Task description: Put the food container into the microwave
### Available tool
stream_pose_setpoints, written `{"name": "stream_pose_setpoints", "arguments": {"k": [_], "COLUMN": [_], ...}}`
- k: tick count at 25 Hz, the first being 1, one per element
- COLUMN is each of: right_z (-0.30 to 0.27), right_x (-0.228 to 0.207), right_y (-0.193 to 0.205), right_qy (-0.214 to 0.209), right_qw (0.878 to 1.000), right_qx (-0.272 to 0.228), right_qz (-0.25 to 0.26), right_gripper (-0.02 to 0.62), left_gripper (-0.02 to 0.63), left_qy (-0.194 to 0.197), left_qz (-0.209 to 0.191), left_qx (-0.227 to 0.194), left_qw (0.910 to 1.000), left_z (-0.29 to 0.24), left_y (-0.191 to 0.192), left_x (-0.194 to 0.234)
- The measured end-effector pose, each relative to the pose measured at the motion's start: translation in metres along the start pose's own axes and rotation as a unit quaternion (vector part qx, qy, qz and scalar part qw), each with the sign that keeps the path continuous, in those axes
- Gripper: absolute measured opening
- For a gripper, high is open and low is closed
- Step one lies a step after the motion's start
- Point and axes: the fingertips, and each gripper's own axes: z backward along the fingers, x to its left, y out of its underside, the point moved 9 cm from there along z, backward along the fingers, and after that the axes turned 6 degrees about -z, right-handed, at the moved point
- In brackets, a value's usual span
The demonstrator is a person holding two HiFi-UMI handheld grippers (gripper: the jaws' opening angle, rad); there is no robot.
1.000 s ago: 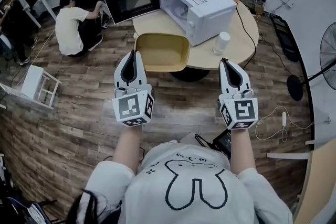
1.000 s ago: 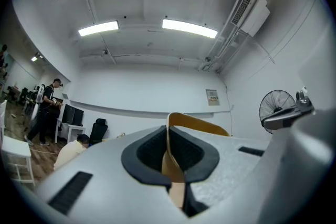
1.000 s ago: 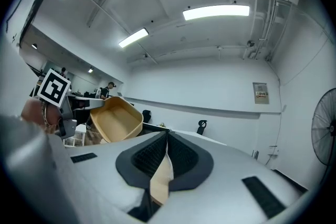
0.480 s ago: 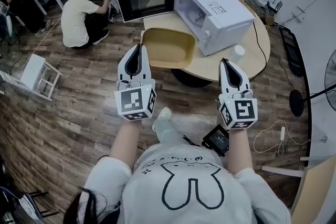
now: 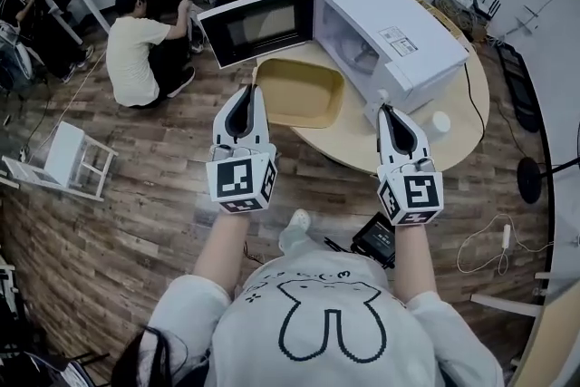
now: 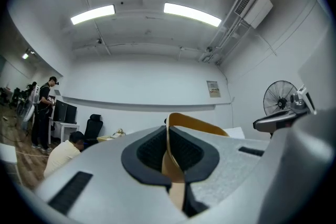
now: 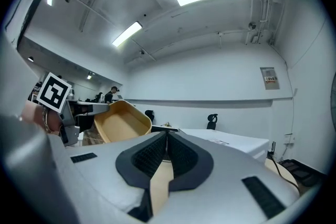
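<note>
Wood-plank flooring [image 5: 136, 222] is surrounding the round, pale wooden tabletop [image 5: 362, 145], which is carrying the white box-shaped microwave [image 5: 390, 23]. Its dark-windowed door [image 5: 258, 24] is standing wide open to the left.

I am holding the shallow yellow rectangular food container [image 5: 299, 91] by its near rim with the left gripper [image 5: 246, 97]. The jaws are pinching that thin wall, so the tub is reaching out ahead of the gripper over the tabletop's near-left edge, just in front of the open cavity.

The right gripper [image 5: 388, 111] is hovering near the microwave's front right corner, jaws pressed together on nothing, probably to leave the path free.

I am judging the open door as the left limit and the cavity mouth as the tight fit. A small white cylinder [image 5: 441, 122] is standing well to the right, out of the way.
</note>
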Motion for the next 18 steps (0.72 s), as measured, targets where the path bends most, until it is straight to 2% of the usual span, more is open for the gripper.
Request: {"name": "stream_pose_setpoints", "arguments": {"k": [4, 10, 18], "right_z": [-0.048, -0.092, -0.110], "right_x": [-0.005, -0.023, -0.032], "right_y": [0.000, 0.014, 0.017], "right_qy": [0.022, 0.056, 0.083], "right_qw": [1.000, 0.998, 0.996], "right_qx": [0.004, 0.014, 0.027], "right_qz": [-0.007, -0.017, -0.018], "right_gripper": [0.032, 0.032, 0.032], "left_gripper": [0.020, 0.020, 0.020], "left_qy": [0.026, 0.062, 0.106], "left_qz": [0.004, 0.008, 0.023], "left_qx": [0.010, 0.024, 0.041], "left_qw": [0.9996, 0.9977, 0.9932], "left_z": [-0.054, -0.119, -0.162], "left_y": [0.010, 0.031, 0.046], "left_x": [0.023, 0.032, 0.023]}}
